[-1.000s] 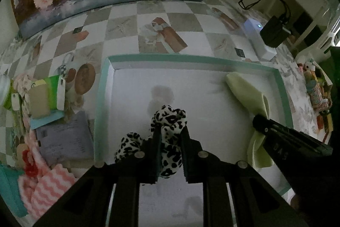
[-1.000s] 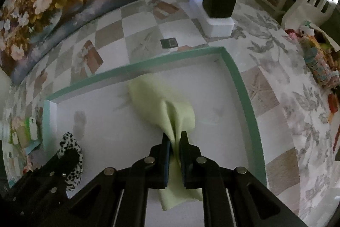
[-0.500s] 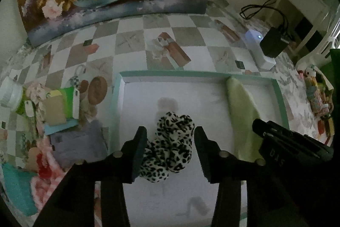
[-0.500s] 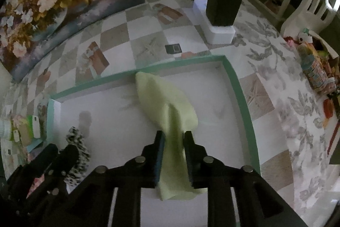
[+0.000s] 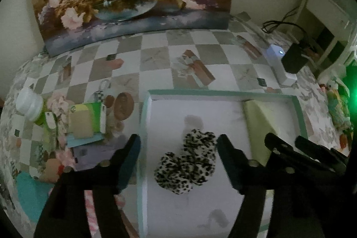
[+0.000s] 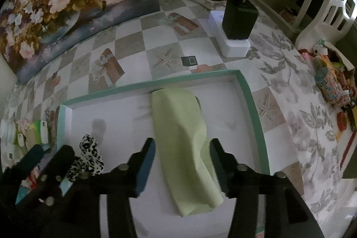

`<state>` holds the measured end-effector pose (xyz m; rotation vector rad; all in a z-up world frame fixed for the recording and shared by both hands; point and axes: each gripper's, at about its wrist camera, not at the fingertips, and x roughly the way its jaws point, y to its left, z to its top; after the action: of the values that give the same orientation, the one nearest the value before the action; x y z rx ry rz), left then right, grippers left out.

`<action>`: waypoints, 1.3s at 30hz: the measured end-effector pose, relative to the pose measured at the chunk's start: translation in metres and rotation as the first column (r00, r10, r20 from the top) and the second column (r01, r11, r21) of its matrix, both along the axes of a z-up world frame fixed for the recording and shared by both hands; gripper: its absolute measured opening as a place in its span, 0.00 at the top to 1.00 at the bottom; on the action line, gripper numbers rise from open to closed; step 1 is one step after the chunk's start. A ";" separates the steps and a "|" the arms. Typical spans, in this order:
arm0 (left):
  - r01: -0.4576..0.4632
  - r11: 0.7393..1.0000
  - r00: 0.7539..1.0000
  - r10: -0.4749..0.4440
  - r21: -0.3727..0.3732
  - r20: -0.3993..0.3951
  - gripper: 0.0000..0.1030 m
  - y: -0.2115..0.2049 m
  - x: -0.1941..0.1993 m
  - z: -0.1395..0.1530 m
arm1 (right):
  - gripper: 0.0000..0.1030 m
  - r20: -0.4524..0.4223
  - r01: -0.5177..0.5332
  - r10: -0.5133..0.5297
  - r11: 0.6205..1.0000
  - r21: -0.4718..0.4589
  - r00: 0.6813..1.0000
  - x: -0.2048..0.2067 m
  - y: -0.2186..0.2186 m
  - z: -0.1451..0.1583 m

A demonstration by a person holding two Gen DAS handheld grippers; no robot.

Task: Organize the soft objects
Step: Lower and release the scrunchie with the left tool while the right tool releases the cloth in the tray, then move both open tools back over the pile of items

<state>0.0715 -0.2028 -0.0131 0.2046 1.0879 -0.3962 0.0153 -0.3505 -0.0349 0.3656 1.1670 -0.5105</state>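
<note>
The left gripper point(image 5: 178, 144) hangs above the white tray point(image 5: 223, 94) with its fingers point(image 5: 132, 148) spread wide; they have just been opening, and the leopard-print scrunchie point(image 5: 187, 162) lies loose on the tray floor between them, touched by neither. The right gripper point(image 6: 181, 148) has also just been opening, its fingers point(image 6: 147, 153) standing apart on either side of the pale green cloth point(image 6: 183, 137), which lies flat in the tray point(image 6: 250, 99) with its far end against the back wall. More soft things sit on the table point(image 5: 156, 55) left of the tray.
</note>
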 end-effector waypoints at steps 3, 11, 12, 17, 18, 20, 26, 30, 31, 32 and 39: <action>-0.029 1.000 1.000 0.029 0.001 -0.006 0.19 0.009 0.005 -0.001 | 0.34 0.000 -0.007 0.007 1.000 0.007 1.000 0.001 0.001 -0.002; -0.087 0.996 0.996 0.087 0.004 -0.003 0.07 0.033 0.019 0.000 | 0.20 0.014 -0.059 0.059 0.998 -0.001 0.998 0.007 0.013 -0.005; -0.094 0.996 0.996 0.094 0.003 -0.003 0.07 0.036 0.021 0.001 | 0.15 0.019 -0.063 0.063 0.998 -0.003 0.998 0.007 0.014 -0.004; -0.131 0.991 0.991 0.131 0.019 0.007 0.07 0.055 0.031 0.003 | 0.02 0.046 -0.085 0.085 0.996 -0.009 0.995 0.011 0.022 -0.002; -0.143 0.990 0.990 0.143 0.018 0.008 0.06 0.060 0.033 0.005 | 0.00 0.053 -0.084 0.085 0.996 -0.009 0.995 0.011 0.024 -0.001; -0.166 0.986 0.986 0.165 0.011 0.010 0.06 0.071 0.038 0.009 | 0.00 0.079 -0.090 0.090 0.996 -0.002 0.993 0.013 0.027 0.003; -0.224 0.974 0.973 0.224 0.001 0.055 0.06 0.107 0.051 0.026 | 0.00 0.158 -0.079 0.061 0.991 0.110 0.986 0.018 0.033 0.015; -0.278 0.961 0.958 0.278 -0.003 0.068 0.06 0.140 0.062 0.033 | 0.00 0.145 -0.031 0.027 0.999 0.027 0.989 0.021 0.040 0.024; -0.291 0.957 0.954 0.291 -0.006 0.066 0.06 0.147 0.065 0.034 | 0.00 0.144 -0.030 0.027 0.999 0.017 0.989 0.022 0.042 0.024; -0.312 0.950 0.948 0.312 -0.009 0.064 0.06 0.157 0.068 0.033 | 0.00 0.142 -0.033 0.030 0.999 0.015 0.989 0.024 0.043 0.025; -0.442 0.896 0.897 0.442 -0.050 -0.008 0.06 0.225 0.087 0.016 | 0.00 0.124 -0.087 0.084 0.996 0.017 0.989 0.037 0.074 0.022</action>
<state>0.1590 0.0217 0.0026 -0.0909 1.0832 -0.0124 0.0518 -0.2769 -0.0124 0.3591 1.0652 -0.3950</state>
